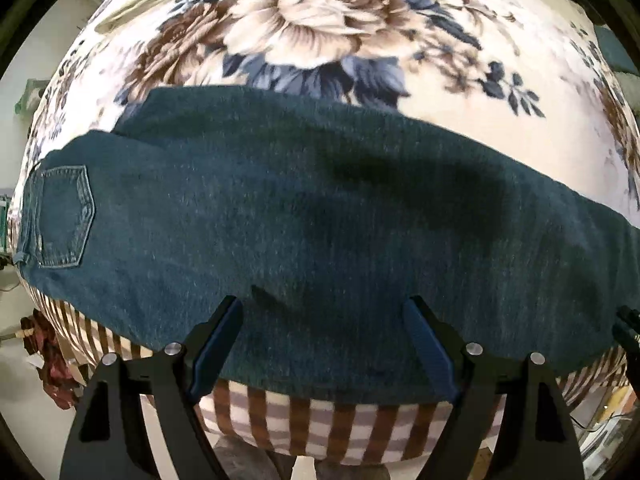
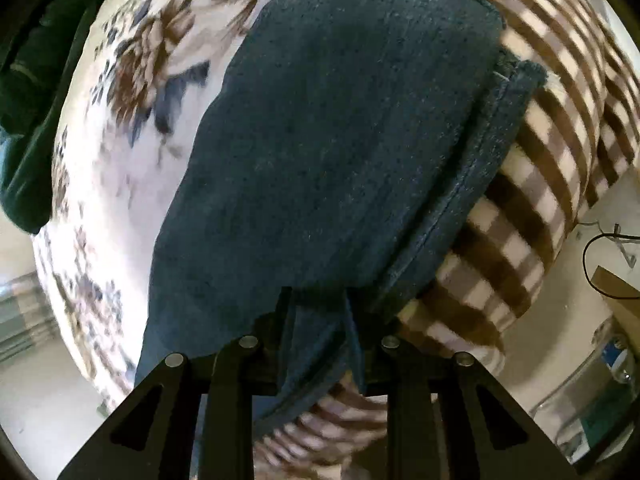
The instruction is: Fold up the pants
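Dark blue jeans (image 1: 304,216) lie across a bed, legs stacked, with the back pocket (image 1: 64,216) at the left. My left gripper (image 1: 324,312) is open and hovers over the near edge of the jeans at mid-length, touching nothing. In the right wrist view the jeans (image 2: 344,140) run away from the camera towards the hem end (image 2: 520,76). My right gripper (image 2: 320,300) is shut on a bunched fold of the jeans at their near edge. The tip of the right gripper also shows in the left wrist view (image 1: 628,328) at the far right.
The bed has a floral blanket (image 1: 328,28) with a brown checked border (image 1: 304,424) along the near edge. Dark green cloth (image 2: 36,92) lies at the far left of the right wrist view. A box and cable (image 2: 612,272) sit beside the bed.
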Demonstrator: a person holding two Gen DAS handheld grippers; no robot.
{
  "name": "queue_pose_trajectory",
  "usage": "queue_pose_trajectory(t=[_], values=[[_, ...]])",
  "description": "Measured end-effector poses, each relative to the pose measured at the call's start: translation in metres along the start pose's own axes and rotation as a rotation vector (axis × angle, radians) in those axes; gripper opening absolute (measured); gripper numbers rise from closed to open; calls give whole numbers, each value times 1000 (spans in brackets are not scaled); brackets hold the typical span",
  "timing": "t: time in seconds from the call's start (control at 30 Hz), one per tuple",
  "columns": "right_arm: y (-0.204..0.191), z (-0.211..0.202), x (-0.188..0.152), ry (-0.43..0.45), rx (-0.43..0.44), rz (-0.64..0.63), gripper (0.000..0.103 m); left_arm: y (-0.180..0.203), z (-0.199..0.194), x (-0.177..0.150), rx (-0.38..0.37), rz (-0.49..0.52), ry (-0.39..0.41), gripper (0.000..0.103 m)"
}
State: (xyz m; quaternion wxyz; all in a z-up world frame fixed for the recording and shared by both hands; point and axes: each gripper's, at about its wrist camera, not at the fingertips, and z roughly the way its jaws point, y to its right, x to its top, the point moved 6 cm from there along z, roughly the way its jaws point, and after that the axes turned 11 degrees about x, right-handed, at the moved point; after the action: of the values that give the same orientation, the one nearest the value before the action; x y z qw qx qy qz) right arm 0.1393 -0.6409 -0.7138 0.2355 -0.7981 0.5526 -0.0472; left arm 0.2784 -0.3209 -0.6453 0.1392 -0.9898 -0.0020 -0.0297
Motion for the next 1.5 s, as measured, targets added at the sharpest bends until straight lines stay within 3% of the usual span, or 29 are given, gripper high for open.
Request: queue_pose_trajectory(t=[0.03, 0.2, 0.3, 0.33, 0.43, 0.53, 0.7, 0.73, 0.77, 0.87, 1.0, 1.1, 1.2, 1.23, 1.37, 1.4, 1.43, 1.47, 1.5], values=[[3, -7, -3, 22, -11, 1, 0, -1, 0, -2, -4, -2, 4, 82], [21, -56, -6, 123, -44, 1, 0, -26, -14, -14, -44, -28, 2, 82], [12, -53, -21, -37, 105, -21, 1, -50, -17, -20, -71, -74, -23, 82], [4, -46, -32, -93, 149, -24, 6, -62, -18, -23, -70, -94, -26, 82], [-28, -10, -85, -253, 220, -58, 44, -97, -15, -30, -69, -163, -50, 82], [-49, 29, -133, -357, 235, -51, 44, -128, -6, -35, -55, -209, -72, 82], [-60, 80, -177, -349, 190, 11, 44, -178, 11, -39, -35, -230, -87, 82], [-57, 81, -179, -303, 153, 15, 29, -191, 13, -39, -38, -240, -90, 82], [-54, 78, -181, -257, 124, 22, 8, -204, 16, -39, -40, -250, -95, 82], [-61, 51, -189, -193, 96, -22, 6, -246, 24, -46, -58, -305, -124, 82], [-71, 28, -201, -148, 3, -97, 6, -307, 33, -56, -73, -400, -157, 82], [-72, 47, -200, -217, -67, -93, 12, -352, 44, -56, -77, -454, -165, 82], [-81, 57, -214, -260, 6, -50, 26, -390, 58, -54, -115, -534, -165, 82], [-86, 58, -223, -270, 13, -72, 35, -405, 64, -51, -136, -574, -164, 82], [-113, 84, -278, -387, 77, -112, 37, -456, 85, -25, -218, -704, -152, 82], [-117, 94, -292, -412, 86, -99, 38, -465, 94, -22, -246, -741, -155, 80], [-119, 101, -303, -426, 89, -87, 37, -480, 103, -17, -266, -768, -158, 69], [-120, 110, -312, -433, 95, -57, 38, -484, 107, -13, -291, -792, -157, 46], [-124, 119, -319, -424, 110, -29, 38, -489, 111, -10, -308, -815, -155, 35]])
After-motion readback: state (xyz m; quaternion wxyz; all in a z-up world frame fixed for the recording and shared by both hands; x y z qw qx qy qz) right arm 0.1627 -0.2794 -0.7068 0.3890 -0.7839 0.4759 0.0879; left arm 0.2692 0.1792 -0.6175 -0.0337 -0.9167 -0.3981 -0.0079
